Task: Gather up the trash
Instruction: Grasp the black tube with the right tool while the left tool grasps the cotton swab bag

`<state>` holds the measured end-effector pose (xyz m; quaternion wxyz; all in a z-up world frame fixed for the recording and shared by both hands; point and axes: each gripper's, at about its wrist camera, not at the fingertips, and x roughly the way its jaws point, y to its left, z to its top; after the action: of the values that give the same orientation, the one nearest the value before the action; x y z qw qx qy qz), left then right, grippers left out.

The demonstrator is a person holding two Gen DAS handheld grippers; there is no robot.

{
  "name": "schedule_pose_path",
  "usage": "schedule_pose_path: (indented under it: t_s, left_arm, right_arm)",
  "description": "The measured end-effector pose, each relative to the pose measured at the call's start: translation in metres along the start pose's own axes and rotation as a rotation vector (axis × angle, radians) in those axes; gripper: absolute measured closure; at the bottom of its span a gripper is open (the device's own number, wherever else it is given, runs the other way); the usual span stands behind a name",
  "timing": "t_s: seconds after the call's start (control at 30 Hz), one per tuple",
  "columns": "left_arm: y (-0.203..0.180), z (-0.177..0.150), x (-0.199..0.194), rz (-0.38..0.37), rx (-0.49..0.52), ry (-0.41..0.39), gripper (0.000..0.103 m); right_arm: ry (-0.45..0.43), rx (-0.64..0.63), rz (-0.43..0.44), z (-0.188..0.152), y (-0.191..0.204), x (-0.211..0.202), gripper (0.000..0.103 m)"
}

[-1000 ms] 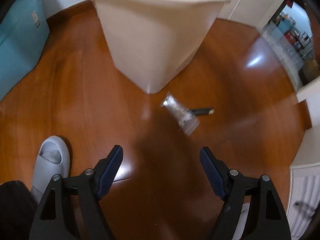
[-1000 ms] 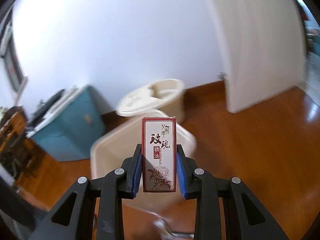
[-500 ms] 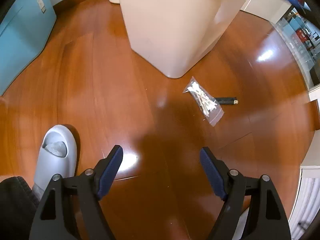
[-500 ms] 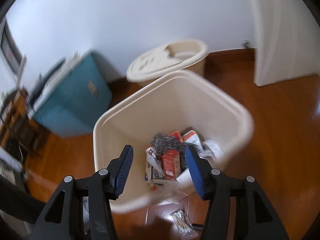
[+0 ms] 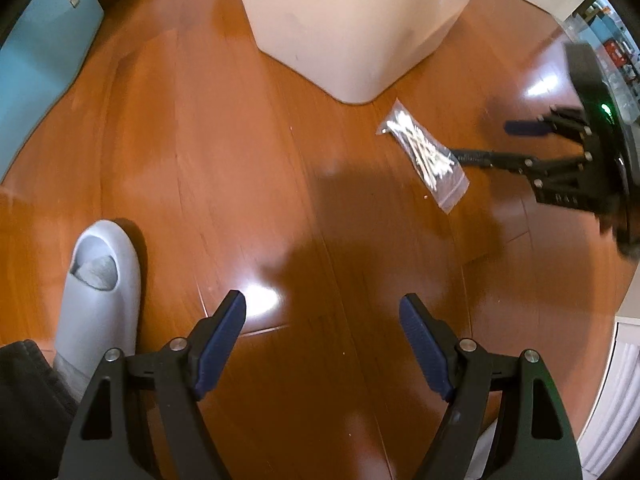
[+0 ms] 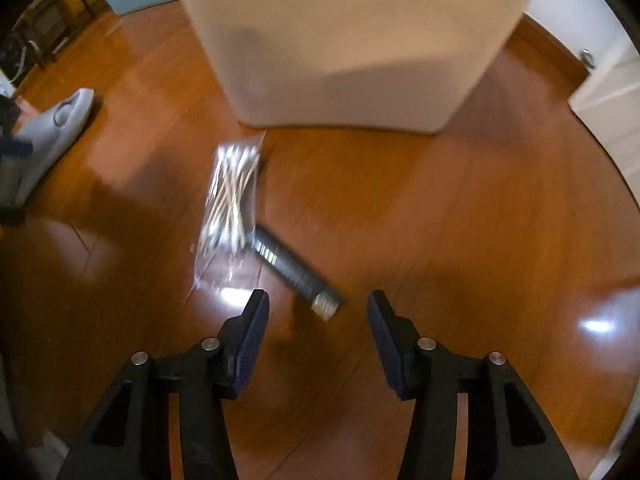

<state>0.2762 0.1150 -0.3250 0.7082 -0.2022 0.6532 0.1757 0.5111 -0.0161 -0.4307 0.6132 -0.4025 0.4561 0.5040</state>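
You dropped the box in the bin point(image 6: 352, 40). Your right claw point(image 6: 318, 316), empty, jaws closing slightly, now hangs over the tube point(image 6: 296, 268); left claw point(image 5: 322, 326) spread, empty.

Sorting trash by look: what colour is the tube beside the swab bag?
Black tube, pale end; clearest in right wrist view.

Glossy wood-plank floor point(image 5: 248, 152) w/ bright light glare point(image 6: 596, 326); teal cabinet point(image 5: 44, 52) at far left, white wall w/ wood baseboard point(image 6: 548, 42) at rt.

Glossy wood floor point(image 5: 240, 160); smooth matt plastic bin point(image 5: 352, 20); clear crinkled plastic bag point(image 5: 424, 156)
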Motion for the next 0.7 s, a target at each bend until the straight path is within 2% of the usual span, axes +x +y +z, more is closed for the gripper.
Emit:
schedule_pose_path:
  t_s: [0.13, 0.27, 0.4, 0.5, 0.6, 0.7]
  left_arm:
    - [0.007, 0.000, 0.004, -0.004, -0.013, 0.007, 0.024]
    - [0.015, 0.000, 0.014, -0.005, -0.035, 0.039, 0.024]
    - [0.021, -0.002, 0.022, 0.002, -0.044, 0.053, 0.024]
    - [0.021, 0.001, 0.027, -0.011, -0.060, 0.069, 0.024]
    - [0.015, 0.011, 0.026, -0.044, -0.080, 0.059, 0.024]
    - [0.005, 0.026, 0.028, -0.074, -0.114, 0.049, 0.024]
  right_arm:
    - [0.124, -0.166, 0.012, 0.014, 0.006, 0.019, 0.049]
    - [0.178, -0.304, 0.007, 0.022, 0.026, 0.031, 0.049]
    - [0.214, -0.361, -0.002, 0.028, 0.042, 0.046, 0.052]
    - [0.235, -0.373, 0.015, 0.029, 0.045, 0.043, 0.063]
    - [0.239, -0.342, 0.037, 0.032, 0.049, 0.041, 0.081]
    - [0.248, -0.296, 0.032, 0.021, 0.052, 0.036, 0.083]
